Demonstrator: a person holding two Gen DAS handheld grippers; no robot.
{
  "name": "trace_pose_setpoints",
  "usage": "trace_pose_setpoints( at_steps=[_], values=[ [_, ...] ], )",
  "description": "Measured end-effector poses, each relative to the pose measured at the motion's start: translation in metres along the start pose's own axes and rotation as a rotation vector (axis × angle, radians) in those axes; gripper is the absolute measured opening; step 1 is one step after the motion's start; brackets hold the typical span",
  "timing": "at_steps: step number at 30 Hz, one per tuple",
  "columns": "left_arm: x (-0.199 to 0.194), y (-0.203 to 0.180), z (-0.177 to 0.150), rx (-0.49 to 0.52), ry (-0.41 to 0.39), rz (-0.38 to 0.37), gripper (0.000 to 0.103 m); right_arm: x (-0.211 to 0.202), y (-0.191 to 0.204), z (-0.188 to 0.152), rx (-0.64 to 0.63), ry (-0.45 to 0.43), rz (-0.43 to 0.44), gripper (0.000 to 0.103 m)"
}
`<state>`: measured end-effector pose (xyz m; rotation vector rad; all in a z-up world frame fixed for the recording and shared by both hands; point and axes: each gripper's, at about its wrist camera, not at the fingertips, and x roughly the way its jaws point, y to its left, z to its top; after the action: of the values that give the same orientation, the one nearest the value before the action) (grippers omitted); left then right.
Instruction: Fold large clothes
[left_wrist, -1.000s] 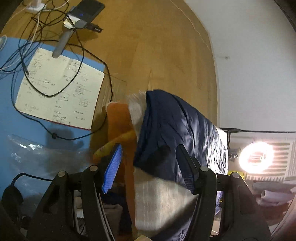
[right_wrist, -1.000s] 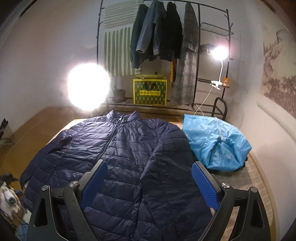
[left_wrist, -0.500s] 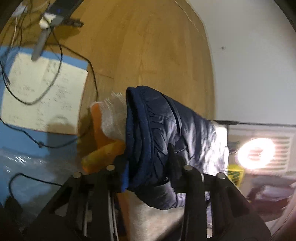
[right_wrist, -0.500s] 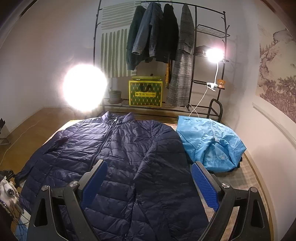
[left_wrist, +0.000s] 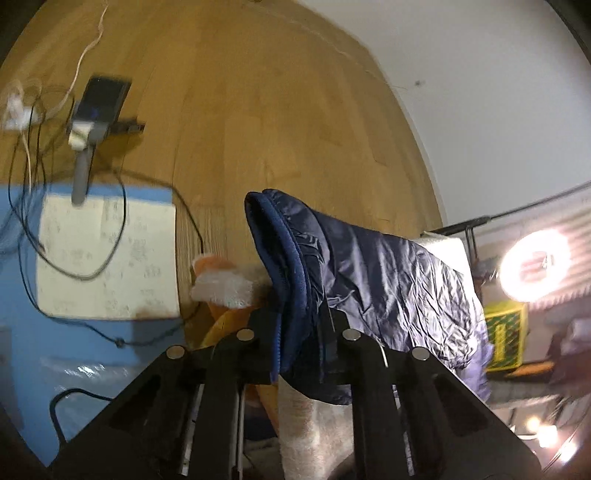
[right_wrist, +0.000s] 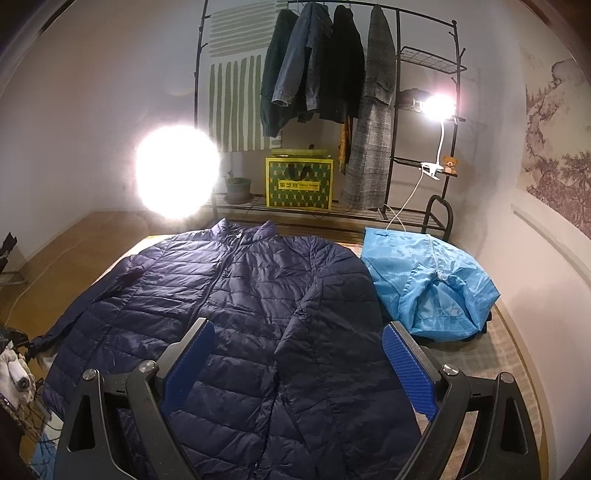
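Note:
A navy puffer jacket (right_wrist: 243, 295) lies spread flat on the checked mat (right_wrist: 491, 354), collar at the far end. Its right sleeve is folded across the body. My right gripper (right_wrist: 295, 354) is open and empty, hovering above the jacket's lower half. My left gripper (left_wrist: 299, 332) is shut on the cuff of the jacket's left sleeve (left_wrist: 291, 266) and holds it up at the mat's left edge, above the wooden floor. The sleeve (left_wrist: 388, 280) stretches away to the right toward the jacket body.
A crumpled light blue garment (right_wrist: 424, 280) lies on the mat right of the jacket. A clothes rack (right_wrist: 332, 85) with hanging coats, a green box (right_wrist: 299, 182) and two bright lamps stand behind. On the floor left are a notebook (left_wrist: 107, 258), cables, a phone and soft toys (left_wrist: 221, 284).
My left gripper has shut on the sleeve cuff and lifted it. The right gripper stays open and has risen slightly, so more of the jacket shows.

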<state>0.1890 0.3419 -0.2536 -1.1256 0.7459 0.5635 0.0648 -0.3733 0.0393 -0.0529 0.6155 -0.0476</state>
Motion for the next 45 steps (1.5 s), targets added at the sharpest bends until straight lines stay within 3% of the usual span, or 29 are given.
trace_pose_setpoints(
  at_steps=[8,15,18,23,26,29,32,37,40,45],
  values=[
    [-0.025,-0.032,0.005,0.154,-0.034,0.065,0.012,0.0,0.003,-0.002,-0.011,0.0,0.006,0.093],
    [-0.045,-0.069,0.005,0.292,-0.102,0.043,0.009,0.006,0.003,-0.004,0.013,0.011,0.029,0.093],
    [-0.041,-0.083,-0.004,0.322,-0.07,-0.009,0.008,0.012,0.004,-0.006,0.025,0.032,0.045,0.093],
    [-0.047,-0.134,-0.039,0.466,-0.046,-0.099,0.007,0.021,-0.002,-0.01,0.064,0.062,0.06,0.088],
    [-0.057,-0.18,-0.069,0.58,-0.032,-0.175,0.006,0.029,-0.008,-0.012,0.096,0.085,0.089,0.079],
    [-0.067,-0.229,-0.105,0.699,-0.018,-0.255,0.006,0.04,-0.009,-0.012,0.116,0.104,0.13,0.063],
    [-0.066,-0.276,-0.147,0.808,0.036,-0.337,0.006,0.055,-0.013,-0.012,0.149,0.124,0.182,0.051],
    [-0.037,-0.335,-0.233,0.97,0.162,-0.401,0.006,0.084,-0.023,-0.011,0.22,0.152,0.237,0.046],
    [-0.009,-0.355,-0.287,1.012,0.281,-0.413,0.005,0.108,-0.031,-0.01,0.271,0.19,0.266,0.045],
    [0.023,-0.362,-0.372,1.065,0.402,-0.418,0.005,0.147,-0.031,-0.005,0.287,0.256,0.314,0.045]
  ],
)
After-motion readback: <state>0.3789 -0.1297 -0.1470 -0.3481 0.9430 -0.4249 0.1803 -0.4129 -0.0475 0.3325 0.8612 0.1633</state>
